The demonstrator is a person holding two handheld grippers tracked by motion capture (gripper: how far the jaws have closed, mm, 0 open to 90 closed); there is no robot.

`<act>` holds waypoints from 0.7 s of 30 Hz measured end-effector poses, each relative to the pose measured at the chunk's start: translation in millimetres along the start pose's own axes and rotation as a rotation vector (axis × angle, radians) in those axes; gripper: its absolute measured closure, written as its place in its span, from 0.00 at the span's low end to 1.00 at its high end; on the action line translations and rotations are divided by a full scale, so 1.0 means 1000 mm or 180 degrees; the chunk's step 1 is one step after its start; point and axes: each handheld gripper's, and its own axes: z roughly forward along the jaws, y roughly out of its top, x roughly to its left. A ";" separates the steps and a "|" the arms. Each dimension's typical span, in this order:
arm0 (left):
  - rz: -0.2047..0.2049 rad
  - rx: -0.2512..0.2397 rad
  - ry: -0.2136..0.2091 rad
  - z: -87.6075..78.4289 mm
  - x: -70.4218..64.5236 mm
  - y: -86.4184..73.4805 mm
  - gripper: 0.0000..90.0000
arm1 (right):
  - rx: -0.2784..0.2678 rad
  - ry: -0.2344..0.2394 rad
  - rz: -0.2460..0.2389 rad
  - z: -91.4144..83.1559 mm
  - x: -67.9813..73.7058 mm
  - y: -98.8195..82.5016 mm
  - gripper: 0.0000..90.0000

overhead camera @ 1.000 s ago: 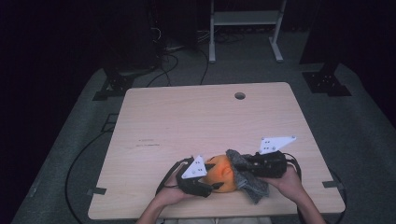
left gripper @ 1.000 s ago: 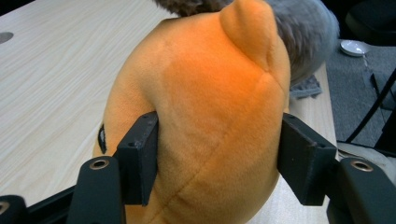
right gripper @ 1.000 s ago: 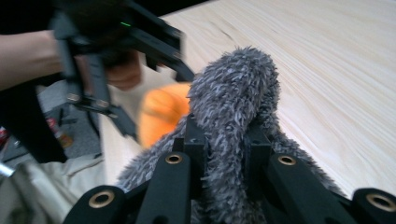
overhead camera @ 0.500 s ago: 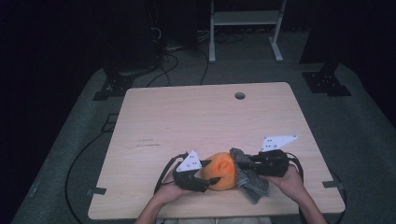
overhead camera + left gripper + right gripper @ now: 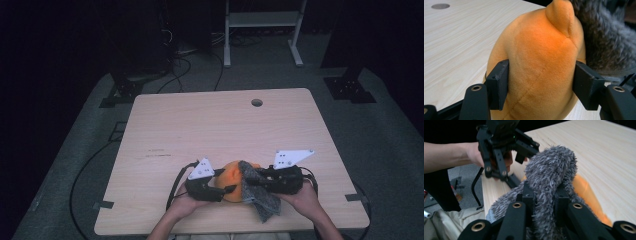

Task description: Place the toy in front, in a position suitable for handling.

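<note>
A: Where the pale wooden table [image 5: 200, 125] spreads out ahead of both grippers, what sits between them?

B: An orange plush toy [image 5: 231, 181], rounded and soft, at the near edge of the table. The left gripper [image 5: 224, 190] closes in on it from one side, the right gripper [image 5: 250, 182] from the other.

A: Does the high view show the grip?

B: Only roughly. The left gripper view shows it properly: both black pads press into the short, velvety pile of the orange plush toy [image 5: 539, 65], one on each flank, with a stitched seam running down between them and a small rounded ear on top.

A: And the right one?

B: In the right gripper view its jaws are pinched nearly together on a fold of grey shaggy cloth [image 5: 551, 177], long-fibred and fluffy. The cloth bunches up above the pads, with the orange showing just beyond it.

A: Where does the cloth lie otherwise?

B: From above, the grey shaggy cloth [image 5: 265, 205] drapes over the toy's right side and trails toward the person.

A: The hands?

B: Each cups its gripper from behind, forearms coming in from the table's near edge, the grippers pointing inward at each other.
</note>
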 end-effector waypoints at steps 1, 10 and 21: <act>0.0113 0.0031 0.0018 0.001 -0.005 0.001 0.40 | -0.0003 -0.0027 -0.0019 -0.001 0.001 0.001 0.84; 0.0683 0.0137 0.0057 0.007 -0.026 0.003 0.42 | 0.0045 -0.0085 -0.0101 -0.004 0.003 0.007 0.84; 0.0448 0.0055 0.0011 0.004 -0.017 0.002 0.42 | 0.0298 -0.0395 0.0343 -0.012 -0.035 -0.022 0.85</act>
